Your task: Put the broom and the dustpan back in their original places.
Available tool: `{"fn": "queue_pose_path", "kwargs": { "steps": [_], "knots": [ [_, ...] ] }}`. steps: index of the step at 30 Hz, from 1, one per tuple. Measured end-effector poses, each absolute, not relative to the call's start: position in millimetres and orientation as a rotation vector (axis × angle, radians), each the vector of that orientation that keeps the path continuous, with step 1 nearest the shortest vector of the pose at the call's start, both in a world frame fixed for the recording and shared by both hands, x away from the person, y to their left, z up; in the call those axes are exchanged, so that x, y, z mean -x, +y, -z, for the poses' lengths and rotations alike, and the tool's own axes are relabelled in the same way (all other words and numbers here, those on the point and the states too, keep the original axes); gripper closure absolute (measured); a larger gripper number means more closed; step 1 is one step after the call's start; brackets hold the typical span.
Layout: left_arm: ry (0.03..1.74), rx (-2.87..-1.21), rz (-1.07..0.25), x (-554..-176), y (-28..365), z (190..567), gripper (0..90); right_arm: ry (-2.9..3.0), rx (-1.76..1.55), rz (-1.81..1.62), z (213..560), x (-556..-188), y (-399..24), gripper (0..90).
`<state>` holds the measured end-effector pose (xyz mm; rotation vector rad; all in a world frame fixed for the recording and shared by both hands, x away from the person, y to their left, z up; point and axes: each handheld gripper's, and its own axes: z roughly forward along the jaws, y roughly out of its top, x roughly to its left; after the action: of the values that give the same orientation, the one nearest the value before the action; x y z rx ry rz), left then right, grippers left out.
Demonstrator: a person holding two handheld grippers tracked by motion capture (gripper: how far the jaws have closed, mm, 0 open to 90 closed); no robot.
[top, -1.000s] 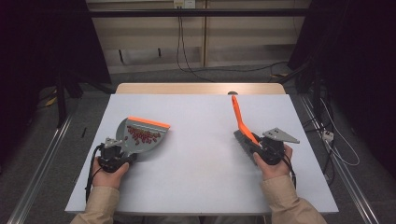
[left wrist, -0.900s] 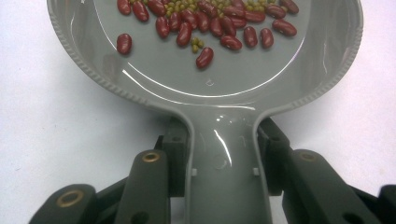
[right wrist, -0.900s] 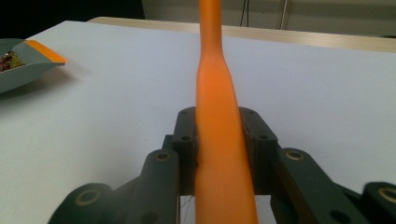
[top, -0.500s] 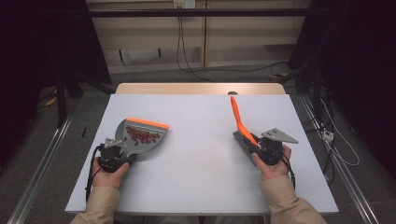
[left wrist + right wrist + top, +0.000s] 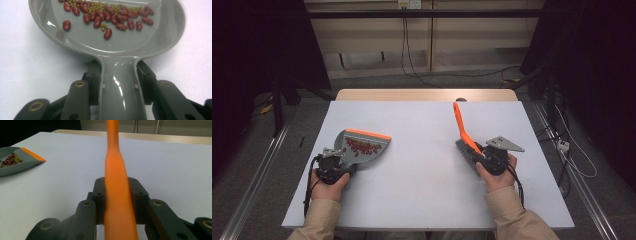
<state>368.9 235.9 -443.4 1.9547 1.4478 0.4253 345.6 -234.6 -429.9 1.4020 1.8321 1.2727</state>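
At the left of the tabletop [image 5: 422, 190], the left gripper [image 5: 118, 75] has its fingers [image 5: 94, 75] at both sides of the neck of one grey dustpan [image 5: 362, 146]; they have just been opening a little around it. The pan lies flat, which keeps its beans [image 5: 110, 17] pooled inside: about two dozen red ones over small yellow-green grains. At the right, the right gripper [image 5: 117, 195] clamps one orange brush [image 5: 463, 132], bristles down, handle pointing away, ready to sweep.
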Motion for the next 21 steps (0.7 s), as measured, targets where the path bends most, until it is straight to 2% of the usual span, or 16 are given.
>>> {"fn": "queue_pose_path", "kwargs": {
  "steps": [9, 21],
  "knots": [
    [1.420, -1.955, -0.404, -362.8, 230.7, 440.5, 55.5, 1.830, -1.420, -1.247, 433.8, -348.2, -236.1, 71.0],
    [1.396, -1.951, -0.387, -360.0, 227.4, 440.3, 53.7, 1.819, -1.439, -1.234, 438.4, -348.9, -237.7, 70.9]
  ]
}}
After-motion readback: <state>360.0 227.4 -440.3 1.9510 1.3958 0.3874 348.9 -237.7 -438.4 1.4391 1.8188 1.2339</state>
